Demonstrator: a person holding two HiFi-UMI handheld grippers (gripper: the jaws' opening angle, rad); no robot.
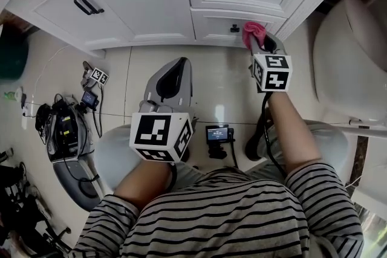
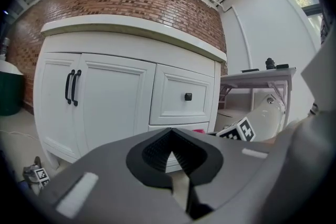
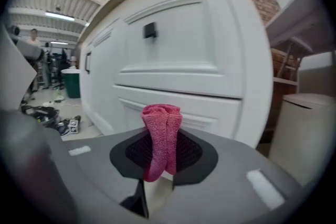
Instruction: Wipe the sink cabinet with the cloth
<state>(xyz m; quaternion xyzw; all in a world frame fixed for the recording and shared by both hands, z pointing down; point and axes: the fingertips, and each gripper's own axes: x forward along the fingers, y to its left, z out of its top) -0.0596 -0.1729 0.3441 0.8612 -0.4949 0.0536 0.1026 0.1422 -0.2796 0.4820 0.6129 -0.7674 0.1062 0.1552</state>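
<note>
Closest in, the left tongs point(image 1: 174, 69) hover over the tiled floor point(image 1: 224, 87), held back from the cabinet; in the left gripper view their dark pads point(image 2: 157, 149) sit together with nothing between them. Further forward, the right tongs point(image 1: 264, 42) are clamped on the pink cloth point(image 3: 161, 134), which stands up bunched from the jaws. The cloth point(image 1: 252, 33) is up at the white sink cabinet point(image 1: 139, 3), against the lower drawer point(image 1: 214, 26) just right of its black knob point(image 1: 234, 28); whether it actually touches the drawer front I cannot tell.
</note>
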